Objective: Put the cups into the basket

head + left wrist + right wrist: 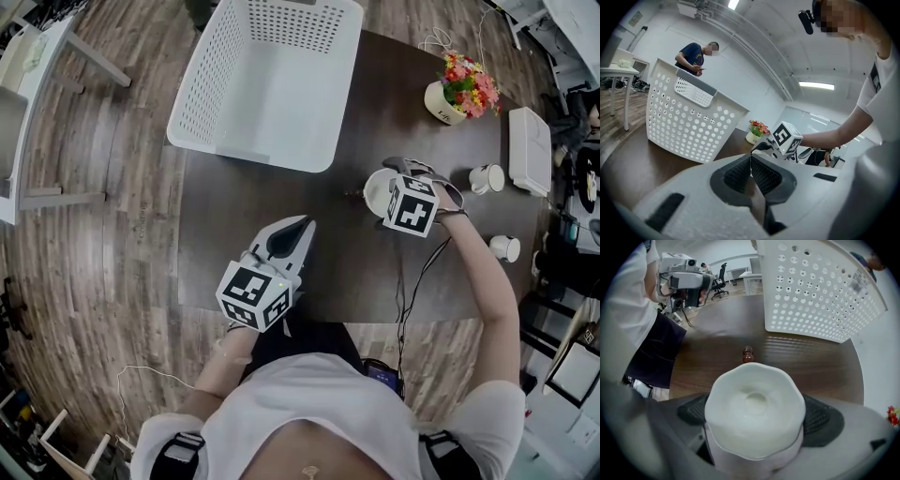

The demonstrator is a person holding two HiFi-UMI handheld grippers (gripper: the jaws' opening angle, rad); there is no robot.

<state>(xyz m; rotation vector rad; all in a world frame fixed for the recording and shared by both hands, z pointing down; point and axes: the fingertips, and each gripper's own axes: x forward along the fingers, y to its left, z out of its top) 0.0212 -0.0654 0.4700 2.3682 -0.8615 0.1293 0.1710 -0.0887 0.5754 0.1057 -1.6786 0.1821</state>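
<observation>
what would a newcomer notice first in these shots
Probably the big white perforated basket, empty, at the far-left corner of the dark table. Next, the wavy-rimmed white cup clamped in the right claw above the table's middle. Then the flower pot and two more white cups along the table's right side.

Holds the left gripper (pixel 298 231) at lower centre of the head view, jaws pressed together on nothing, tips aimed to the upper right. Stretches the right arm (pixel 487 281) up from lower right to the right gripper (pixel 382 191) at centre right, jaws clamped on 1 cup (pixel 754 416).
</observation>
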